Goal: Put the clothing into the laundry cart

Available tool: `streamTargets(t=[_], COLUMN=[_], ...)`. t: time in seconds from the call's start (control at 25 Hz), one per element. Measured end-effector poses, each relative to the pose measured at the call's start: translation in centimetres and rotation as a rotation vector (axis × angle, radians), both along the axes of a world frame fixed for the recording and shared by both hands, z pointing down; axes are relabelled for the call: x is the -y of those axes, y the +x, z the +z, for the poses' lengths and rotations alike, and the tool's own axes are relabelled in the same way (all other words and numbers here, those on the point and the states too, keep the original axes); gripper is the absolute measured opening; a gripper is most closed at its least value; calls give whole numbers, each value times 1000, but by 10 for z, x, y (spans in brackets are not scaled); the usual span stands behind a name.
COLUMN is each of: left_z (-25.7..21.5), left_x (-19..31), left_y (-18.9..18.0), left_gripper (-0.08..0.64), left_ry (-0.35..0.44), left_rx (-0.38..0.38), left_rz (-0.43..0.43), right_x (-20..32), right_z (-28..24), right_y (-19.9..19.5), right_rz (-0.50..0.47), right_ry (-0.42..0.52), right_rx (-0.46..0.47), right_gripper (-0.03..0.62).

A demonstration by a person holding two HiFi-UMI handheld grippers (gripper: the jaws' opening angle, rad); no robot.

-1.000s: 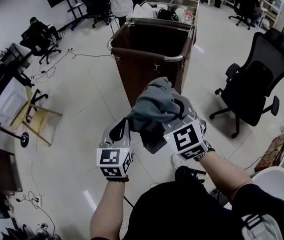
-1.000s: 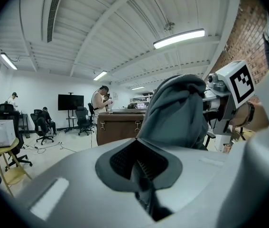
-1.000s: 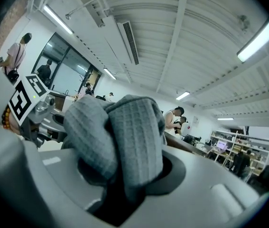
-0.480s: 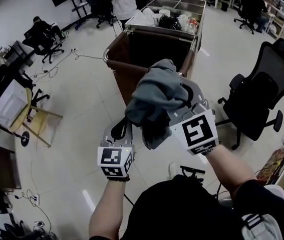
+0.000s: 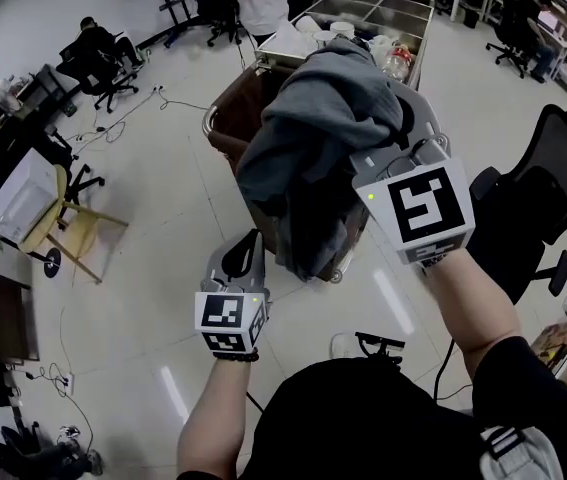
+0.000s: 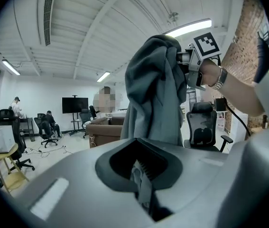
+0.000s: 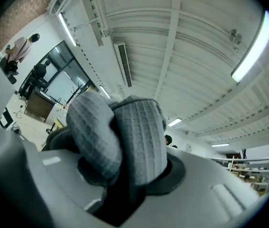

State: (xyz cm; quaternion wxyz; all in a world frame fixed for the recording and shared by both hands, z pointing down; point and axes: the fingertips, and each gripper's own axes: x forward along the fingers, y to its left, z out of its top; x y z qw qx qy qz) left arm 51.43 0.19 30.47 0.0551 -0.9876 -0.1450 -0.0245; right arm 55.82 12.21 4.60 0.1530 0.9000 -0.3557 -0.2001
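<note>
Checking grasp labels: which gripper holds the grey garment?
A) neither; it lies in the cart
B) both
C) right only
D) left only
C: the grey garment is bunched between the right gripper's jaws, while the left gripper is shut below it, clear of the cloth.

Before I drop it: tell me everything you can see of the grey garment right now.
The grey garment is a soft, waffle-textured knit, bunched in thick folds. The right tongs clamp one bunch, raised high; the rest hangs limp below in long drapes. In the head view it overlaps the brown laundry cart, not yet inside. The left tongs are clear of it.
</note>
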Motion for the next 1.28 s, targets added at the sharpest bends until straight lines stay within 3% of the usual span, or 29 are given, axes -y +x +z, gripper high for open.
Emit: streamTargets(t=[0.2,0.32,0.68,0.96,1.28], left_z=[-5,-20,-10,6,11], left_x=[-29,-45,-60,-49,-53], left_y=[26,49,102,125,133], left_gripper=[2,3,3,3,2], left_ry=[6,9,19,9,4], left_rx=[10,22,69,104,122], left_rz=[-24,-36,-66,-82,-61], right_x=[-29,-43,-45,-35,-40], right_z=[-11,-5,107,181,196], right_y=[51,99,217,255,254], right_rz=[22,45,72,43,-2], right_ry=[-20,-64,-259,-376,-373], right_rx=[-2,51,288,452,533], right_gripper=[153,153,164,238,307])
